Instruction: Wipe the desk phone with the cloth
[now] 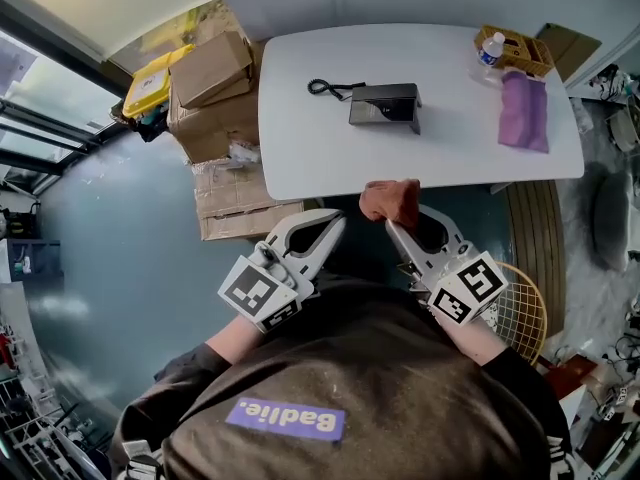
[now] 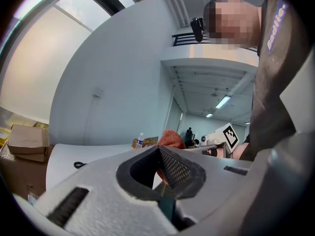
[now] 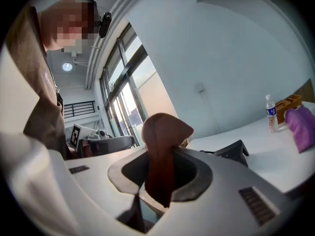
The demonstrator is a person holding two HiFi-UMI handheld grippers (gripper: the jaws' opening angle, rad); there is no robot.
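Right gripper (image 3: 160,154) is pinching the rust-red cloth (image 3: 165,132) by a fold, a soft, light, floppy thing that looks best held bunched like that so a pad hangs free to rub with. The left gripper (image 2: 158,150) has its jaws pressed together on nothing. Only the head view shows the desk phone (image 1: 385,106) out mid-table, well apart from the cloth at the near edge, while the right gripper view shows the pinch itself.
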